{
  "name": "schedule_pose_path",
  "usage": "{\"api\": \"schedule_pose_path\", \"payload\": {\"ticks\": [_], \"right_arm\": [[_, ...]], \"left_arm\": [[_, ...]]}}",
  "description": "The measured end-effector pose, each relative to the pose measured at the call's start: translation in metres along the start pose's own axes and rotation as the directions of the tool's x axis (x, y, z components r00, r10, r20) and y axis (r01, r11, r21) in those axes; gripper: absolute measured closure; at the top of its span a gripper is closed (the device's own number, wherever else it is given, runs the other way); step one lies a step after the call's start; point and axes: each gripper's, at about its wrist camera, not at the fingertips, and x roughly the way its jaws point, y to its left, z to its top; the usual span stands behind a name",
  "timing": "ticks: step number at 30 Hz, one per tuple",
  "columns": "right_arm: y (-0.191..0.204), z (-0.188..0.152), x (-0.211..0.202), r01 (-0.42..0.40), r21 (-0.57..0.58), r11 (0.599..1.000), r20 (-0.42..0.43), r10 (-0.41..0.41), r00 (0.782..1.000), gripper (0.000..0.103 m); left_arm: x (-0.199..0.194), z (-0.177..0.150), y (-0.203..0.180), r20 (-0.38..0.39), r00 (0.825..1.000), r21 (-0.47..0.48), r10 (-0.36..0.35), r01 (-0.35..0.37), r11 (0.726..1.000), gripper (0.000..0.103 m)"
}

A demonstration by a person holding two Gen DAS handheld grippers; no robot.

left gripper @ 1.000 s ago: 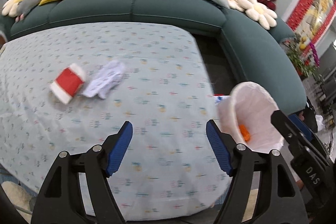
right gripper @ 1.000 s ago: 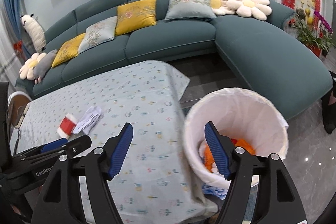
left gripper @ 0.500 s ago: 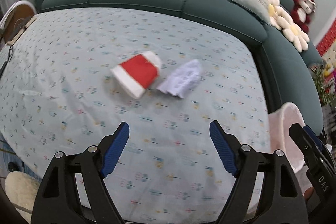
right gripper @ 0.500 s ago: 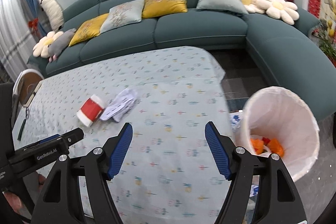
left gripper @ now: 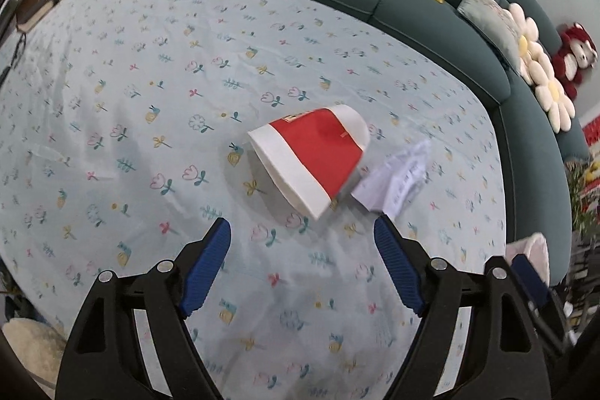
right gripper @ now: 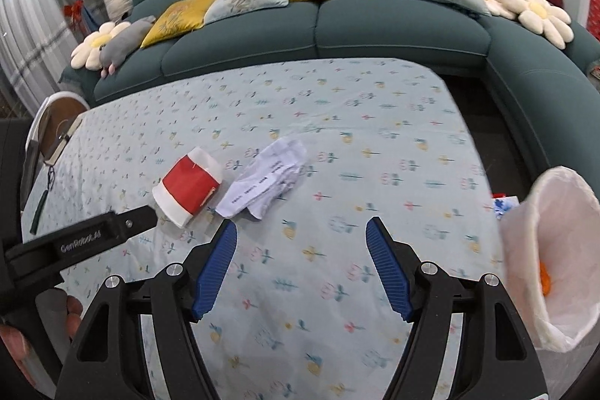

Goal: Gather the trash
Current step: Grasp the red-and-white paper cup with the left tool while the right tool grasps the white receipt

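A flattened red and white paper cup [left gripper: 311, 156] lies on its side on the flowered tablecloth [left gripper: 150, 100]. A crumpled white printed paper [left gripper: 397, 179] touches its right side. My left gripper [left gripper: 302, 235] is open and empty, just short of the cup. The right wrist view shows the cup [right gripper: 187, 184], the paper [right gripper: 268, 182] and my left gripper's black finger [right gripper: 112, 229] beside the cup. My right gripper [right gripper: 302, 242] is open and empty, above the cloth just short of the paper. A white-lined trash bin [right gripper: 555, 250] with orange scraps stands off the table's right edge.
A teal sectional sofa [right gripper: 337, 21] with yellow and grey cushions, flower pillows and a red plush toy curves behind and to the right of the table. A chair back and a book [right gripper: 56, 134] sit at the table's left end. The bin's rim [left gripper: 528, 250] shows right.
My left gripper has moved left and forward to the cup, which now fills the middle of its view. My right gripper swung left from over the bin toward the paper.
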Motion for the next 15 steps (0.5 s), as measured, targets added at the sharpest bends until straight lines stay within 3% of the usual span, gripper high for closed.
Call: {"api": "schedule_pose_path", "payload": {"ticks": [10, 15], "right_arm": [[0.014, 0.026, 0.045, -0.008, 0.012, 1.0, -0.023, 0.009, 1.0, 0.034], [0.022, 0.036, 0.063, -0.024, 0.026, 0.999, -0.031, 0.025, 0.999, 0.034]], "left_arm": [[0.041, 0.018, 0.001, -0.068, 0.997, -0.029, -0.025, 0.023, 0.999, 0.047], [0.051, 0.023, 0.002, -0.089, 0.994, -0.038, -0.056, 0.053, 0.998, 0.074]]}}
